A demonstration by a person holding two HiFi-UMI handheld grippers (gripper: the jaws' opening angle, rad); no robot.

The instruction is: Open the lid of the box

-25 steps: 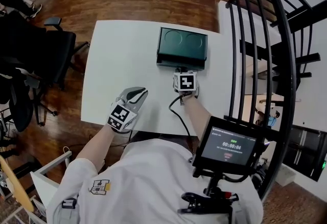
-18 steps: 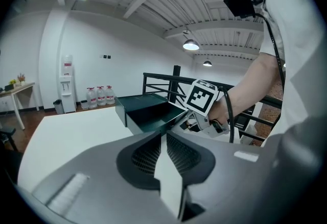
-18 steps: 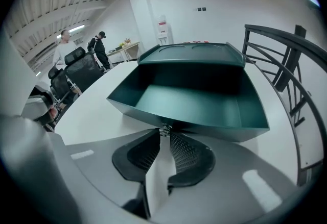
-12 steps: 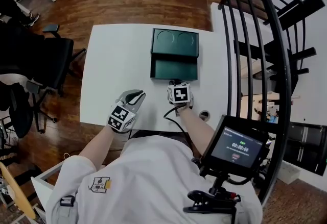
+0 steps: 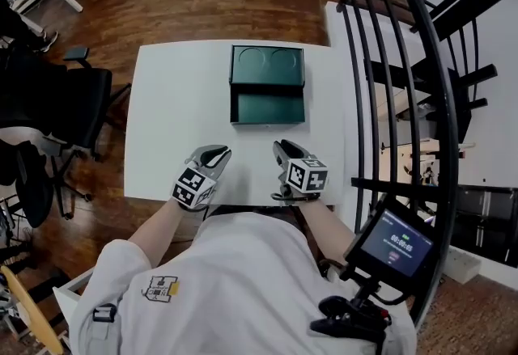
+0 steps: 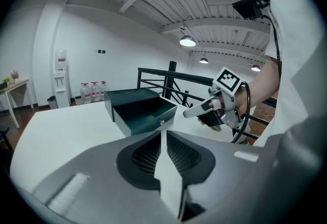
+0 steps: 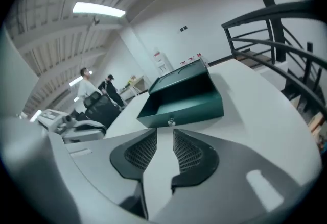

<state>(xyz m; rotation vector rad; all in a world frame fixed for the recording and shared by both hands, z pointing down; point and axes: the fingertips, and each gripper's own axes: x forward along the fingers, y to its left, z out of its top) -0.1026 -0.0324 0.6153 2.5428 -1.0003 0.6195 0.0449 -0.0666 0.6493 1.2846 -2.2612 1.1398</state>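
Note:
The dark green box (image 5: 268, 108) stands at the far middle of the white table (image 5: 170, 119), its lid (image 5: 267, 66) folded back and the empty inside showing. My right gripper (image 5: 283, 153) hovers near the table's front edge, a hand's width short of the box, pointing at it. Its jaws are opening with nothing between them, and the box's front knob (image 7: 171, 122) shows just beyond them. My left gripper (image 5: 214, 156) rests at the front edge to the left, jaws shut and empty. From the left gripper view I see the box (image 6: 140, 110) and the right gripper (image 6: 194, 112).
A black metal railing (image 5: 405, 62) runs along the table's right side. An office chair (image 5: 73, 103) stands off the left edge. A small screen (image 5: 394, 242) hangs at my lower right. People (image 7: 87, 85) stand far back in the room.
The lid went from down to folded back. My right gripper drew away from the box front toward the table's near edge. The left gripper stayed put.

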